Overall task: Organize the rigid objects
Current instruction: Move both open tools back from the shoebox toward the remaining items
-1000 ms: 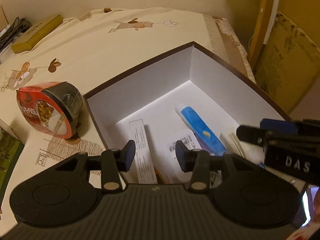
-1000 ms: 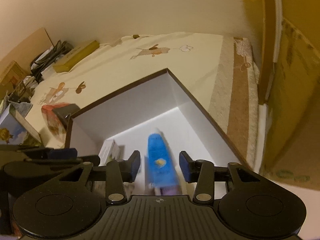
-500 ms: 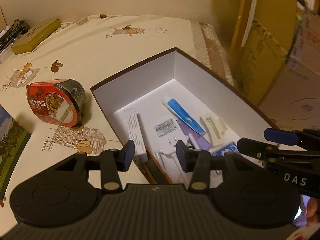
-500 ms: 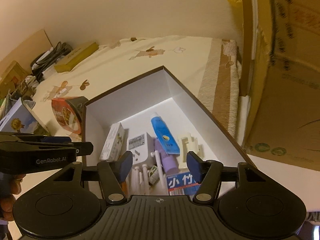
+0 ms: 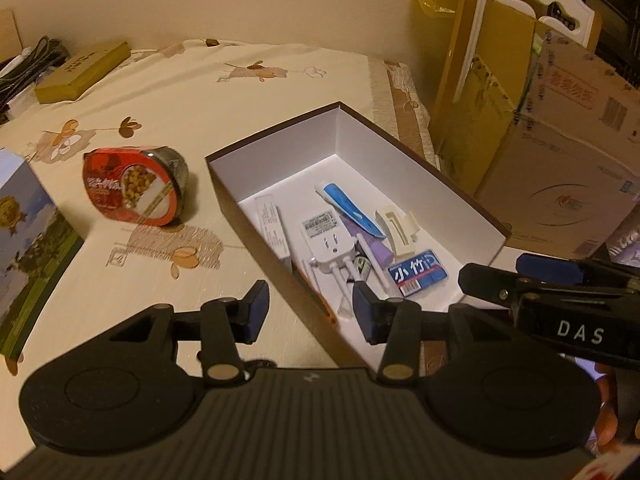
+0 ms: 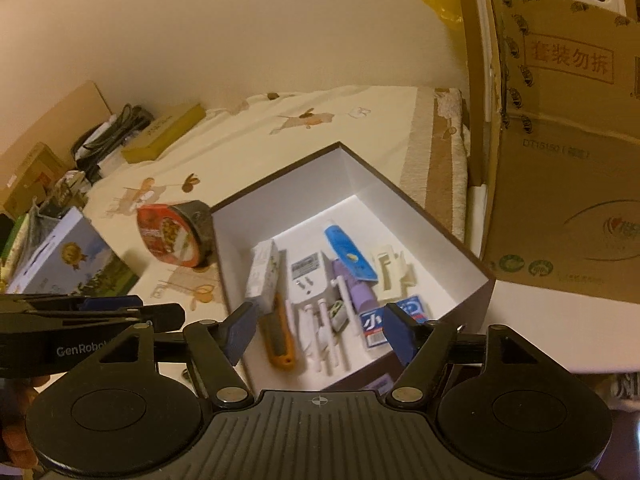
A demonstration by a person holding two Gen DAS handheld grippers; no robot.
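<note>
Both grippers have drawn back and up from the box (image 5: 404, 152) over the last second, so far more of the counter (image 5: 240, 92) and the whole box now show in both wrist views. The left gripper (image 5: 306, 312) holds nothing; its jaws stand at a middling gap, unchanged, above the box's near-left wall. The right gripper (image 6: 318, 330) has just been opening its jaws, which now stand wide and empty over the near end of the box. A second ago the blue tube (image 6: 348, 254) sat right between them; now it lies free on the box floor. My reading is that the tube has just been dropped off and one more item is sorted.

From left to right on the counter: a picture-printed carton (image 5: 24, 240) at the left edge, a red snack tub (image 5: 132, 186) lying on its side just left of the box, then the box itself, dark outside and white inside, near the counter's right edge. Inside it, left to right: a slim white carton (image 6: 264, 272), an orange cutter (image 6: 280, 340), a white plug adapter (image 6: 306, 280) with white sticks by it, the blue tube overlapping a purple piece (image 6: 358, 294), a cream clip (image 6: 390, 274) and a small blue packet (image 6: 396, 318). The tub, still outside, looks the likely next pick.
</note>
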